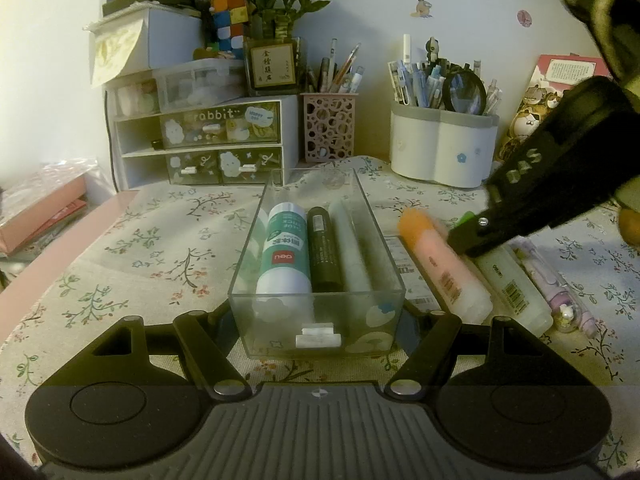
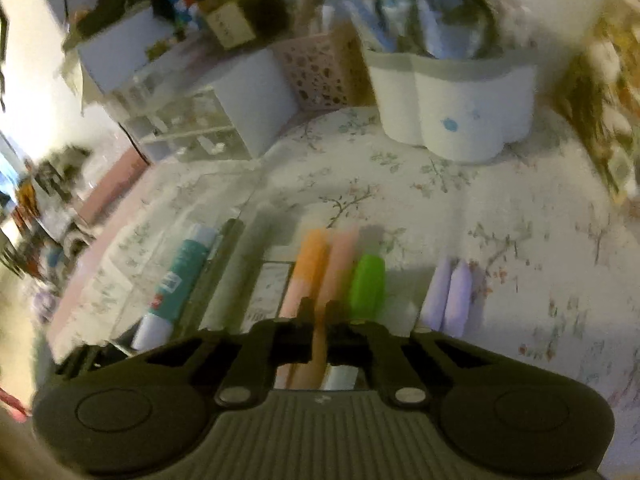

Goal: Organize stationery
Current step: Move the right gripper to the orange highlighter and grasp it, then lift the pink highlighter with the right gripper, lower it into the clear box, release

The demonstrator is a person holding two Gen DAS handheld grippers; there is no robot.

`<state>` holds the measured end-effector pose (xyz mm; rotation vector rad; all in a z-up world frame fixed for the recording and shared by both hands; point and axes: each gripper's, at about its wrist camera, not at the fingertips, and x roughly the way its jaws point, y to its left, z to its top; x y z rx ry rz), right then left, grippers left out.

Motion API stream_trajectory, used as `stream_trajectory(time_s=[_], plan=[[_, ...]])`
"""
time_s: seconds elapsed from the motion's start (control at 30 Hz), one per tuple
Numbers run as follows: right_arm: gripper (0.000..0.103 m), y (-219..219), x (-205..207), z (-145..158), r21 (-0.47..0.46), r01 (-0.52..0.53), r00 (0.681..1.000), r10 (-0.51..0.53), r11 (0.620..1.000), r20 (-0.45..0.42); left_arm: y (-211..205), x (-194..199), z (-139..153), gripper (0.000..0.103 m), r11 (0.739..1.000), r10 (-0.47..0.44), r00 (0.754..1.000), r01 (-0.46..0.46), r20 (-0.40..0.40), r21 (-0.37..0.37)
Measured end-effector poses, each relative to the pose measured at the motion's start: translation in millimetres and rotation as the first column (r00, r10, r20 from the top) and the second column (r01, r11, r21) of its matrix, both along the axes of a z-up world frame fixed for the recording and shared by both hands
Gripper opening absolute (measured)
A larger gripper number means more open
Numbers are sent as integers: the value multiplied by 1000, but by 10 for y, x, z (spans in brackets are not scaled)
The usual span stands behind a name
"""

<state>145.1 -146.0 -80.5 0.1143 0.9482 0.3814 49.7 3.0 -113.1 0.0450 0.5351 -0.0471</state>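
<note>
A clear plastic drawer box (image 1: 352, 200) sits on the floral cloth, held at its near end between the fingers of my left gripper (image 1: 318, 320). Inside lie a teal-and-white glue stick (image 1: 285, 254), a black stick (image 1: 325, 254) and a pale stick (image 1: 352, 252). To its right lie an orange-capped pink stick (image 1: 440, 264), a green-capped white stick (image 1: 512, 288) and a purple one (image 1: 560, 300). My right gripper (image 1: 472, 240) reaches down from the right and is closed around the orange-capped stick (image 2: 316, 276), which shows blurred between its fingers in the right wrist view.
A white drawer organizer (image 1: 208, 140), a pink perforated pen cup (image 1: 328, 128) and a white flower-shaped pen holder (image 1: 444, 144) stand along the back. A potted plant (image 1: 276, 12) and a puzzle cube sit above. Pink books (image 1: 40, 216) lie far left.
</note>
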Motion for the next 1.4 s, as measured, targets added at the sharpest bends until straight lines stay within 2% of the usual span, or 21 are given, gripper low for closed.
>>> stream_trajectory(time_s=[0.07, 0.2, 0.47, 0.77, 0.93, 1.23, 1.4], plan=[[10, 103, 48, 29, -65, -13, 1000, 13, 998, 7, 0, 0, 0, 73, 1000, 0, 1000, 0, 0, 0], [18, 213, 142, -8, -133, -16, 1000, 15, 991, -2, 0, -1, 0, 73, 1000, 2, 1000, -2, 0, 1], [25, 390, 270, -76, -266, -28, 998, 44, 964, 55, 2, 3, 0, 73, 1000, 4, 1000, -4, 0, 0], [32, 373, 383, -88, -269, -23, 997, 41, 963, 65, 4, 3, 1, 73, 1000, 5, 1000, -5, 0, 0], [24, 407, 303, -83, -267, -24, 994, 51, 964, 96, 5, 4, 1, 73, 1000, 7, 1000, -7, 0, 1], [22, 124, 211, -92, -72, -5, 989, 16, 997, 147, 5, 6, 1, 73, 1000, 5, 1000, -5, 0, 0], [21, 101, 142, 0, -34, -1, 981, 7, 999, 195, -2, 8, 4, 73, 1000, -1, 1000, 1, 0, 2]])
